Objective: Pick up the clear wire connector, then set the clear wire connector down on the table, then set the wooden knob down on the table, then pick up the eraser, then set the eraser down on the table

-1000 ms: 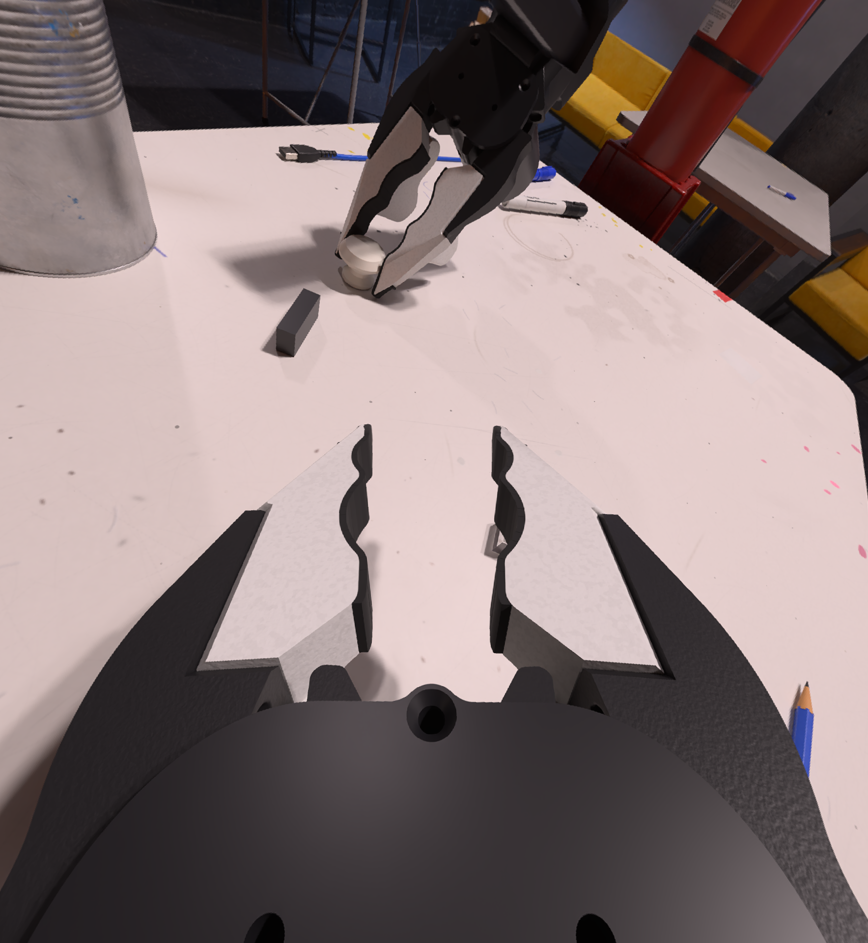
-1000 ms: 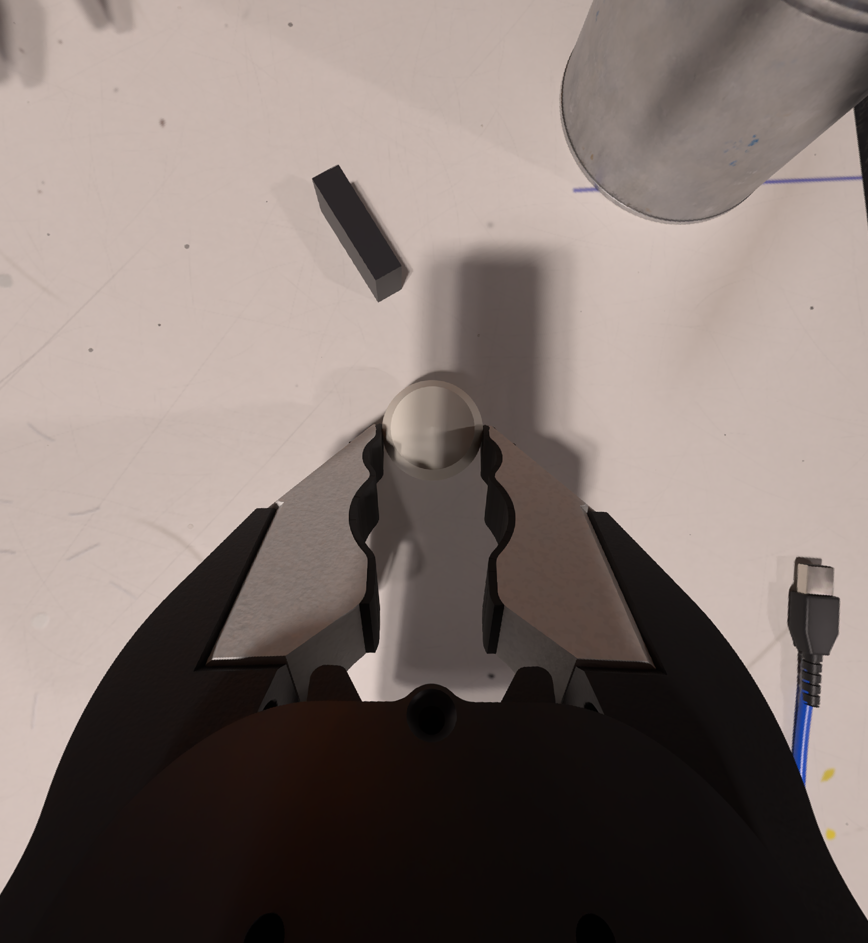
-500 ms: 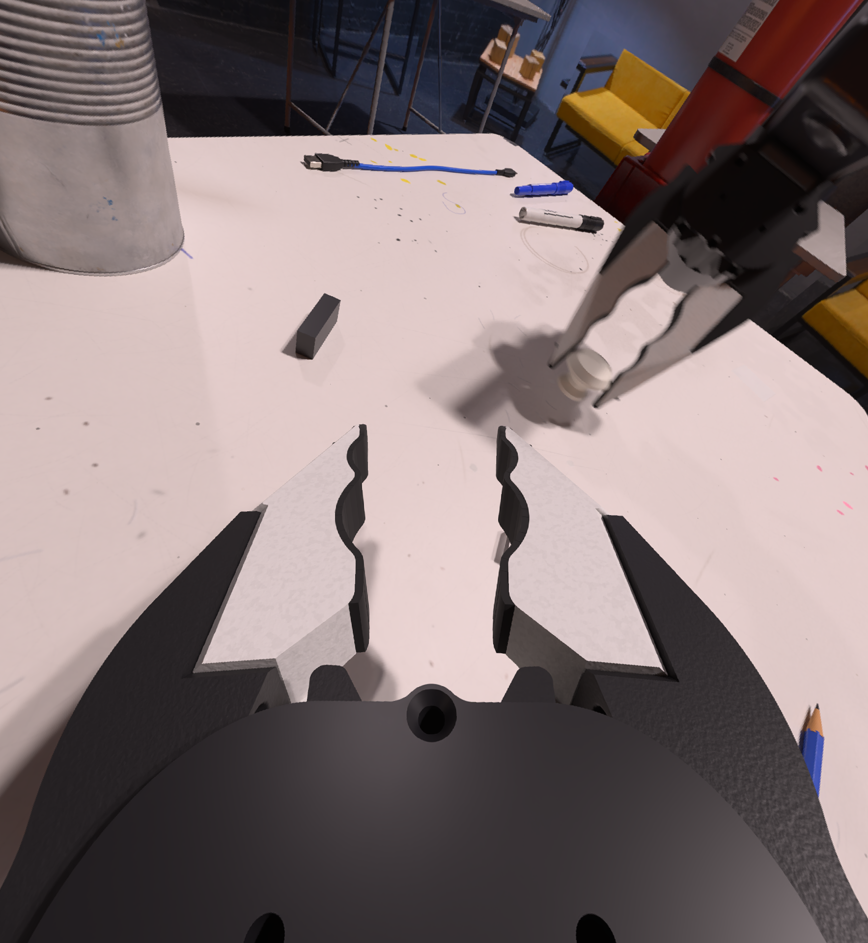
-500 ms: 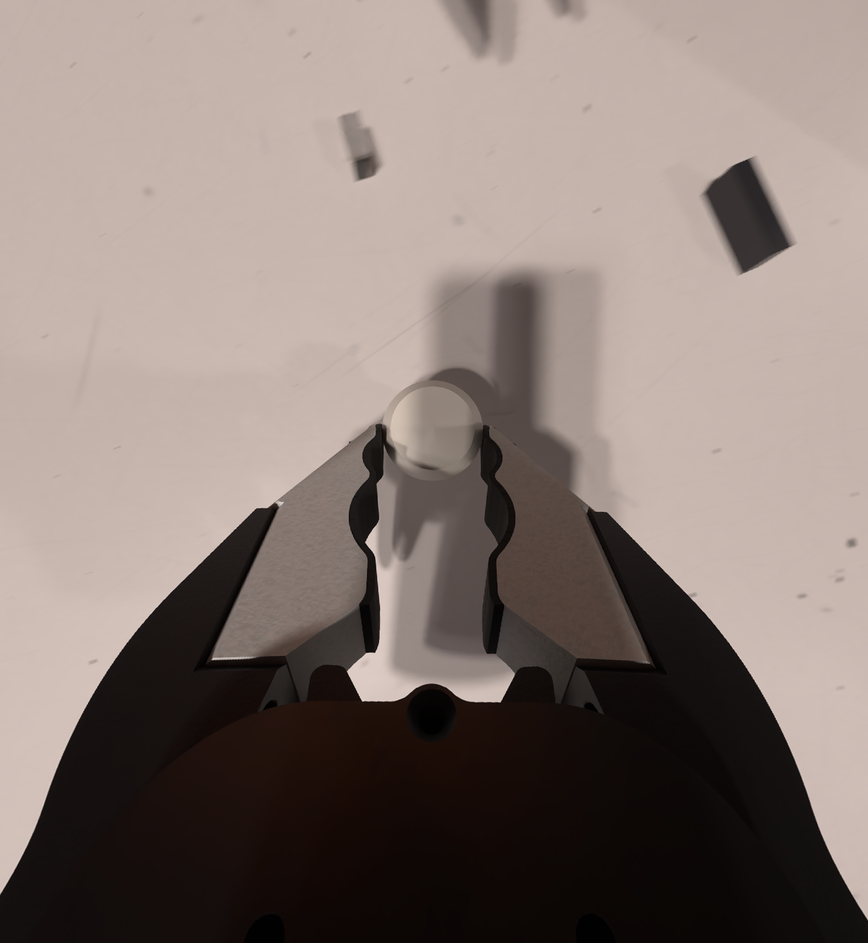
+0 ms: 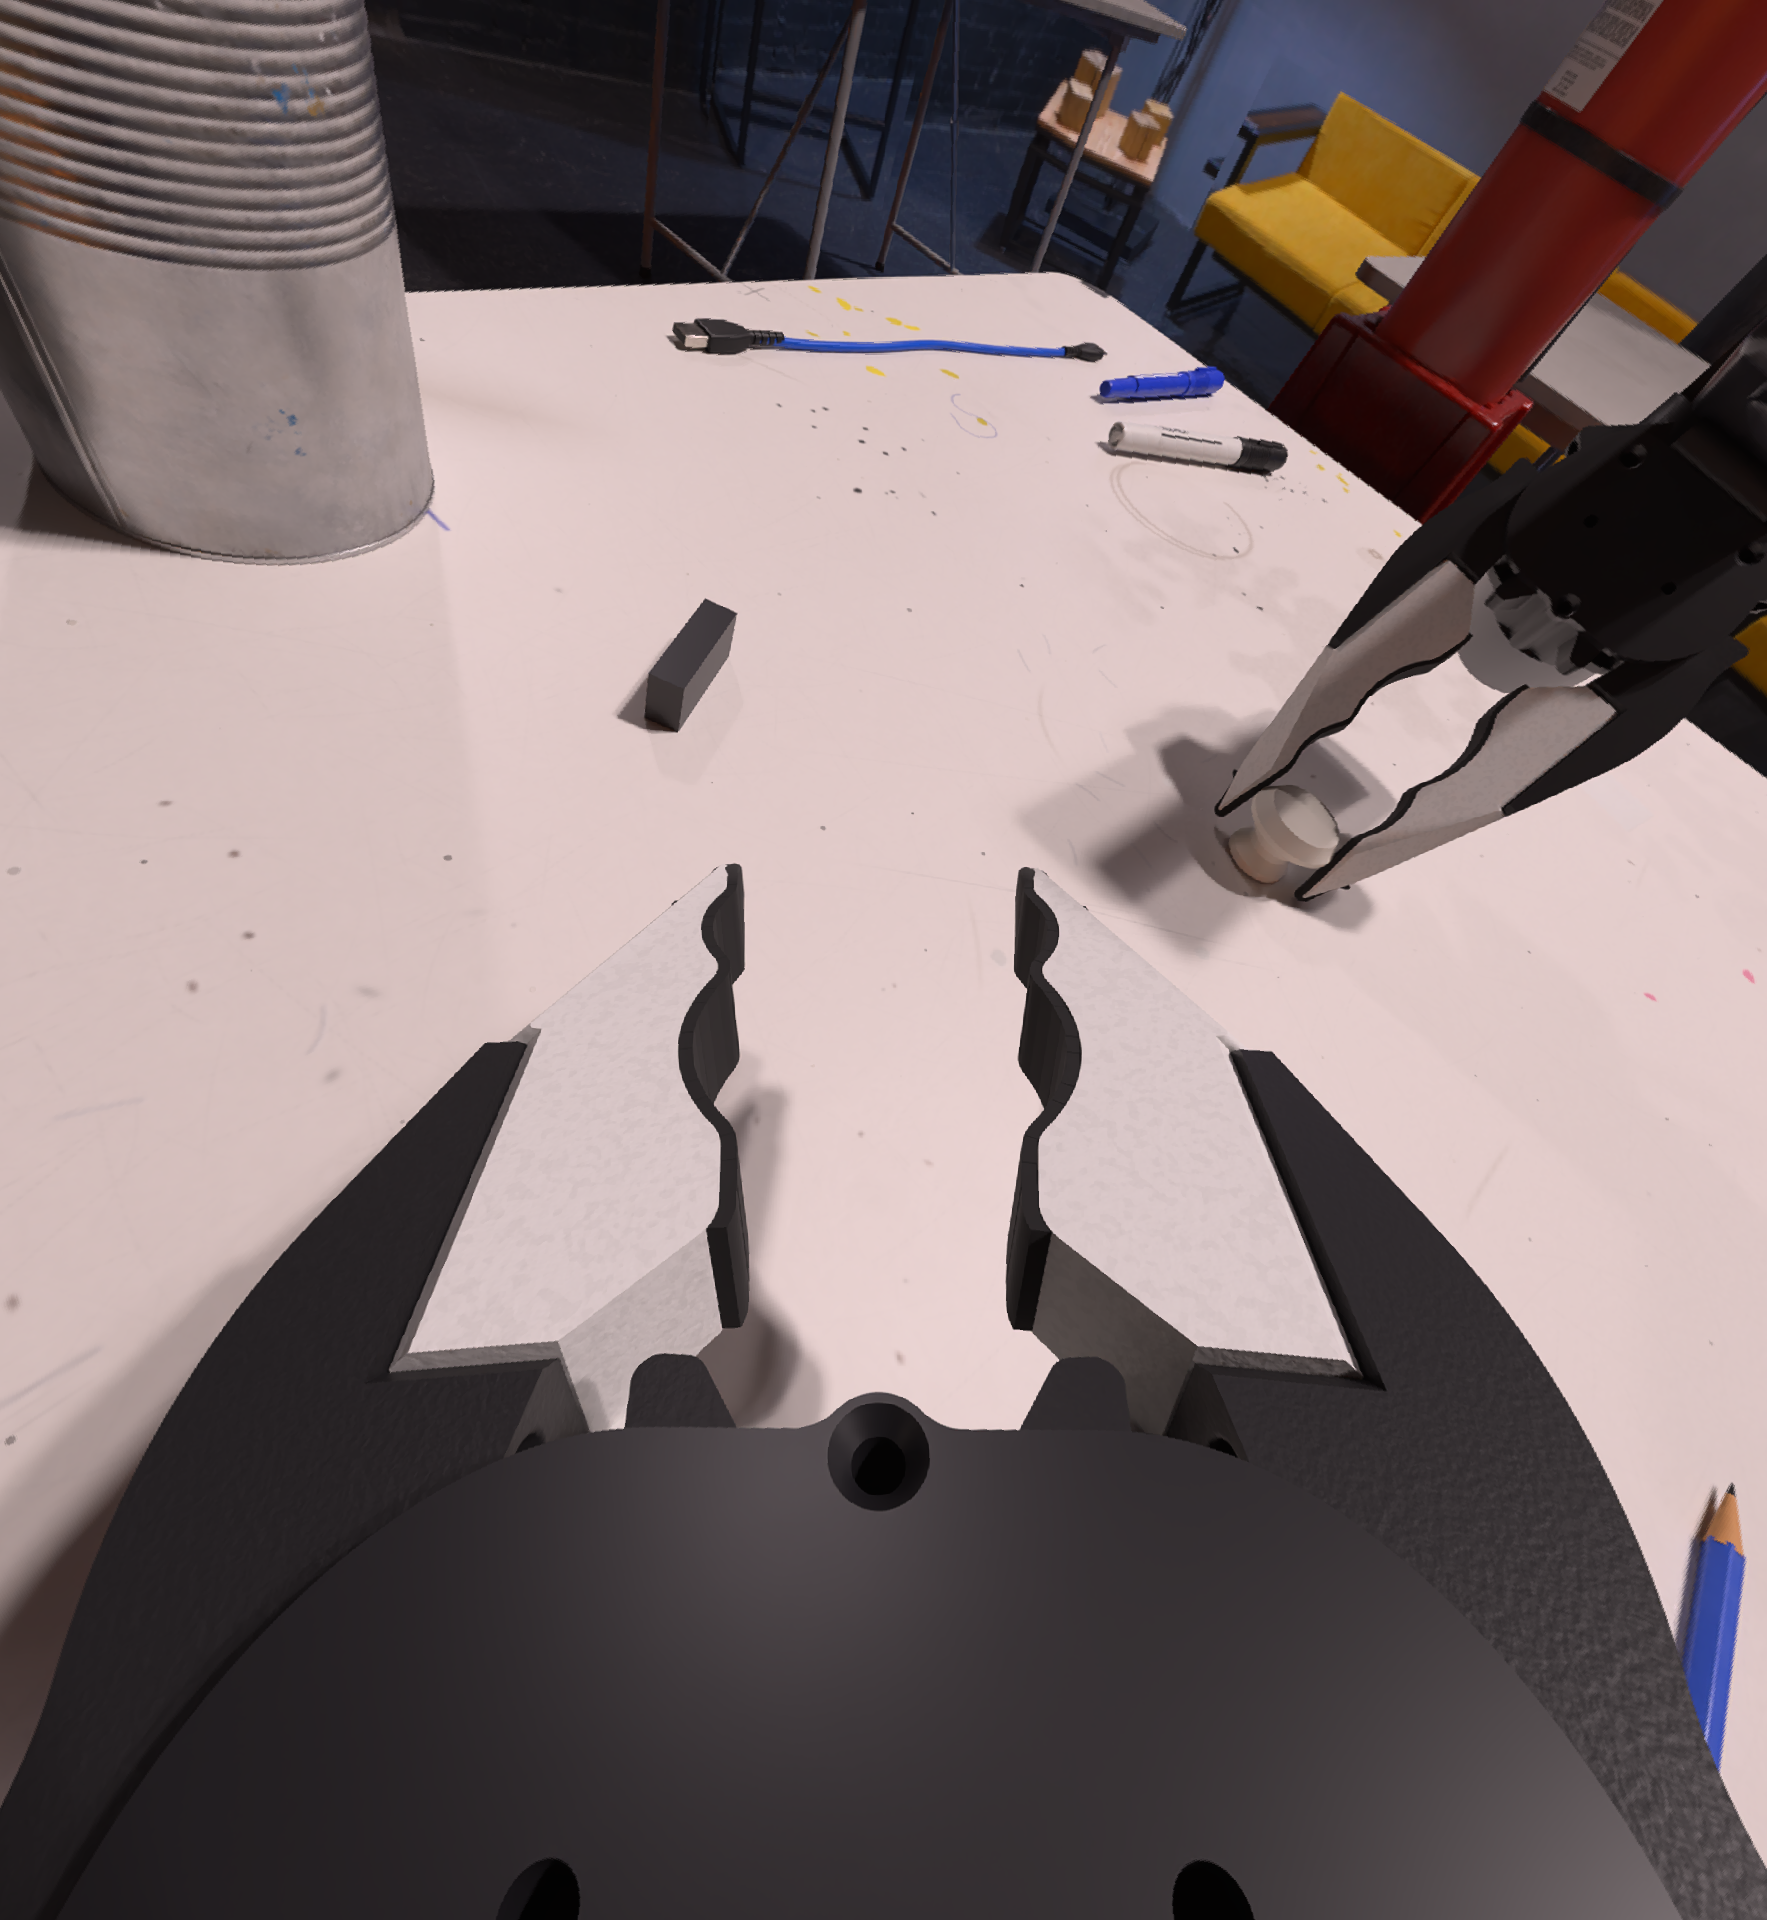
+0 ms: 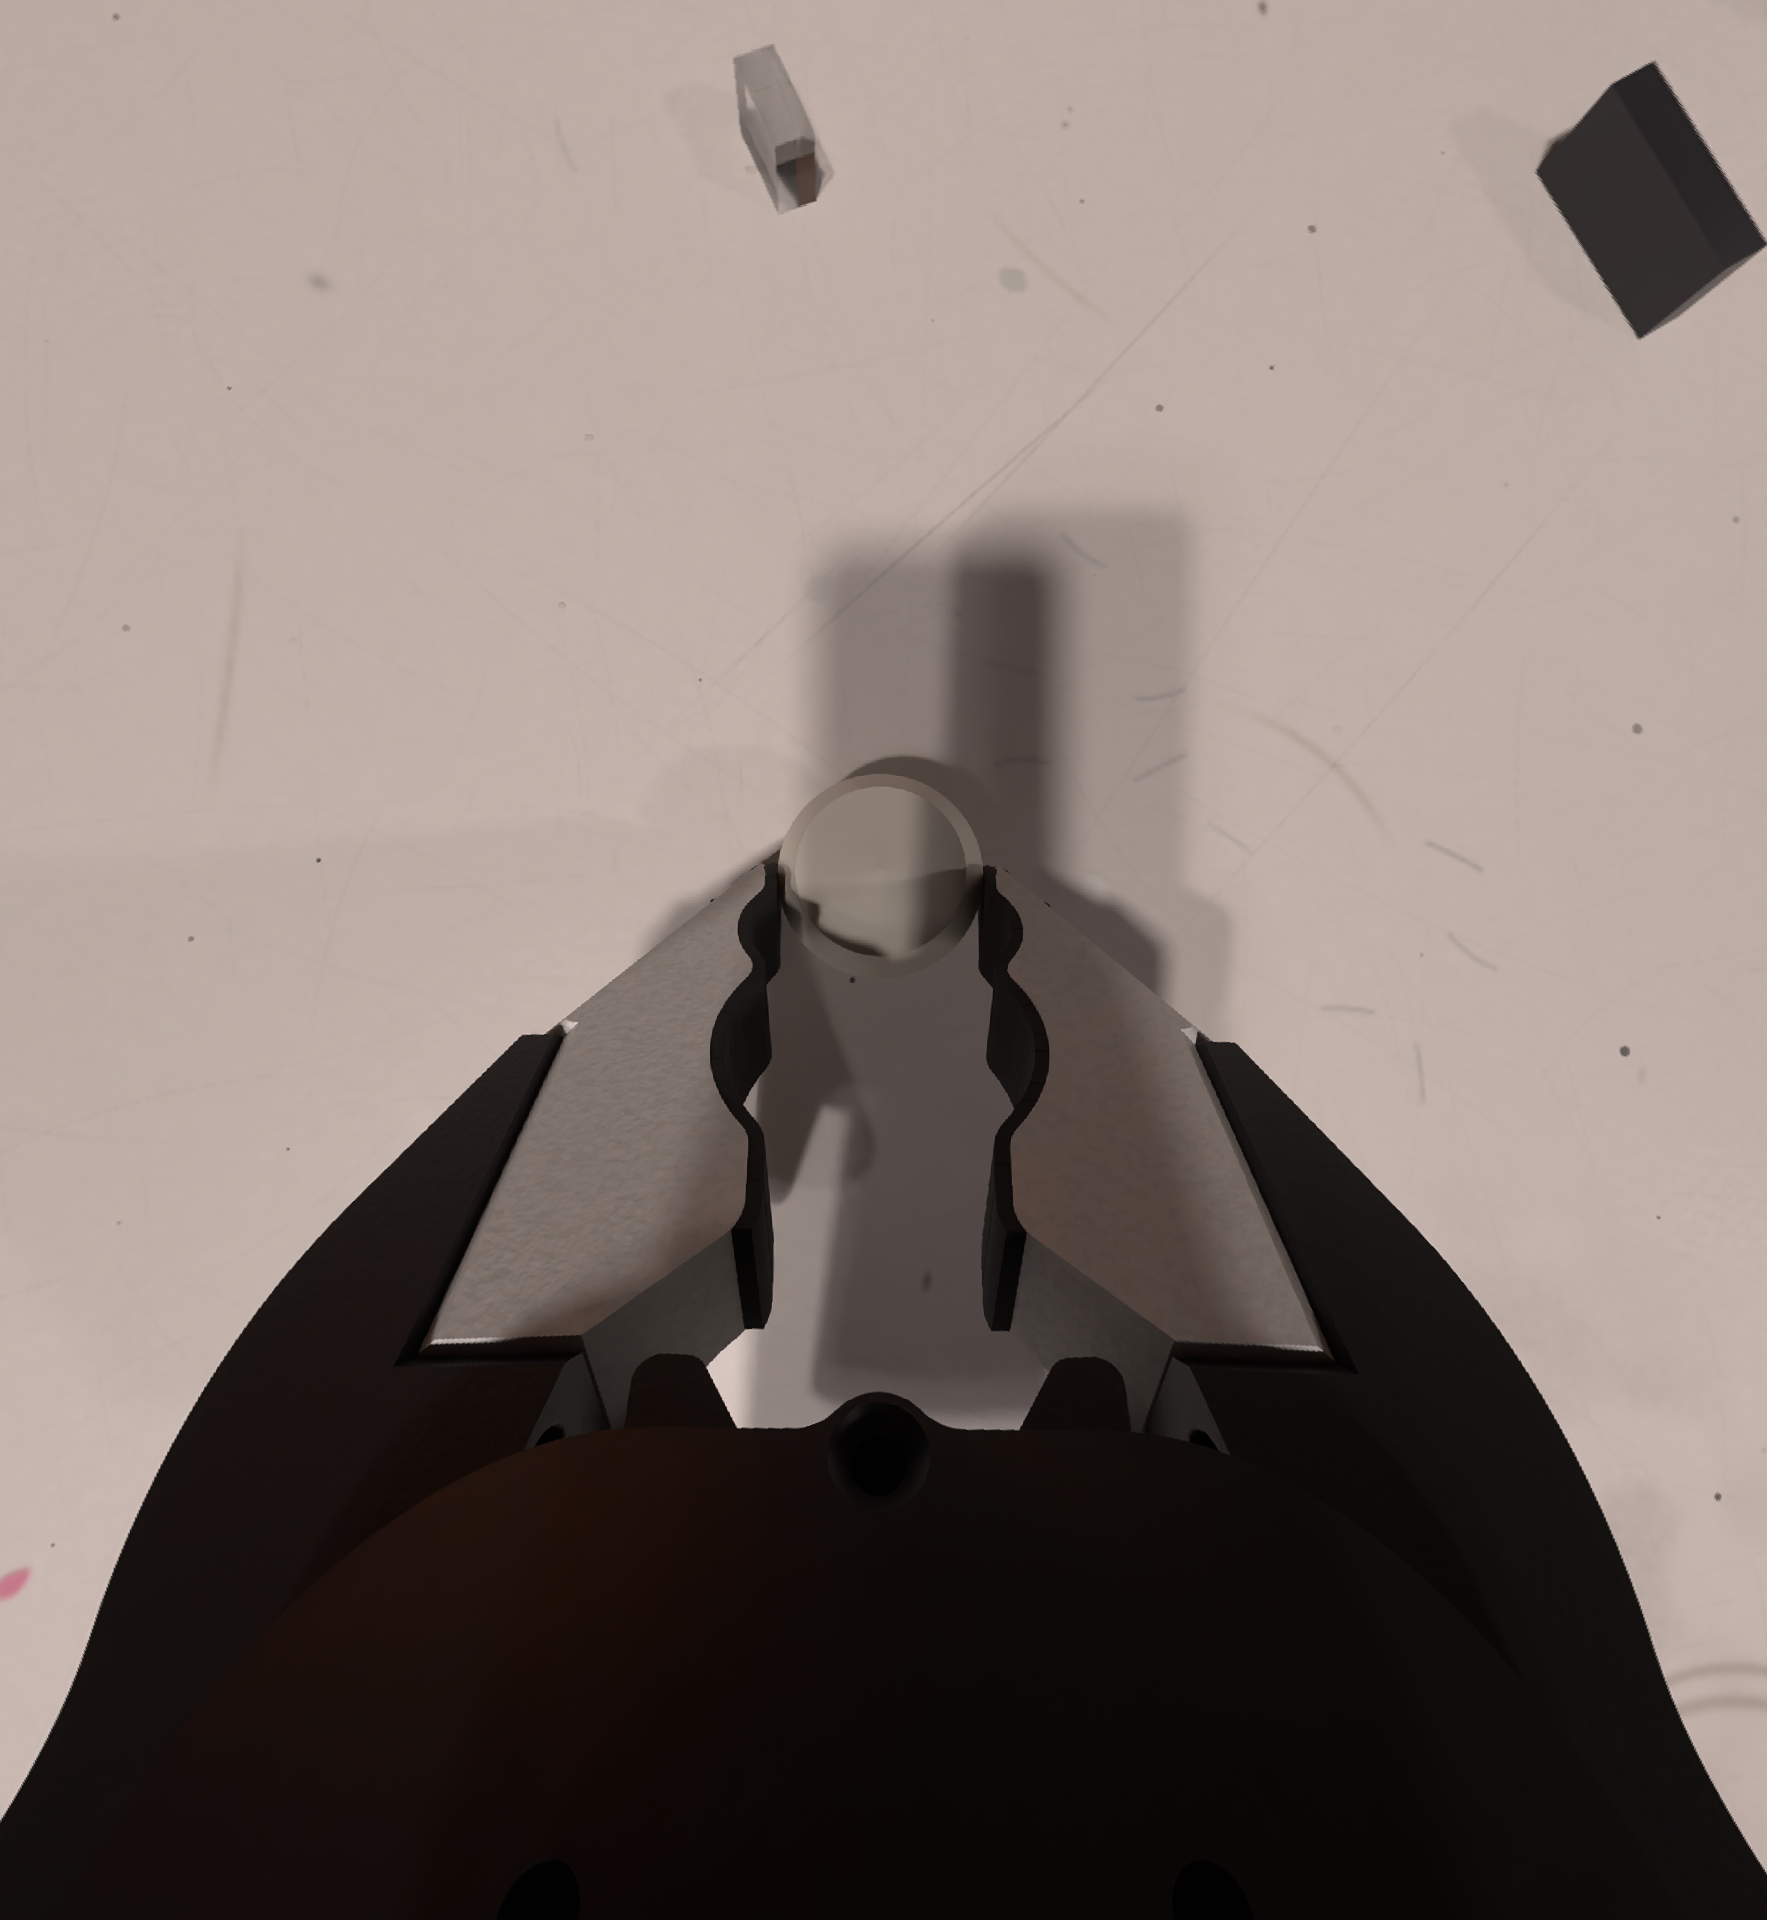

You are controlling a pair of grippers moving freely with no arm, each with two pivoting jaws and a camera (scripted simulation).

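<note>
My right gripper (image 6: 879, 878) is shut on the pale wooden knob (image 6: 879, 883), gripping its round head at the fingertips. In the left wrist view the right gripper (image 5: 1272, 850) stands at the right and the knob (image 5: 1279, 831) appears to rest its base on the white table (image 5: 235, 935). My left gripper (image 5: 879, 883) is open and empty just above the table. The dark grey eraser (image 5: 692, 665) lies ahead of it, and also shows in the right wrist view (image 6: 1653, 197). The clear wire connector (image 6: 780, 130) lies on the table; the left wrist view does not show it.
A ribbed metal can (image 5: 183, 312) stands at the far left. A blue cable (image 5: 889, 343), a blue marker cap (image 5: 1159, 384) and a black-and-white marker (image 5: 1196, 447) lie at the far side. A blue pencil (image 5: 1715, 1621) lies near right. The table's edge runs close behind the right gripper.
The right gripper carried the knob from beside the eraser across to the table's right side and lowered it to the surface. The left gripper stayed open and nearly still.
</note>
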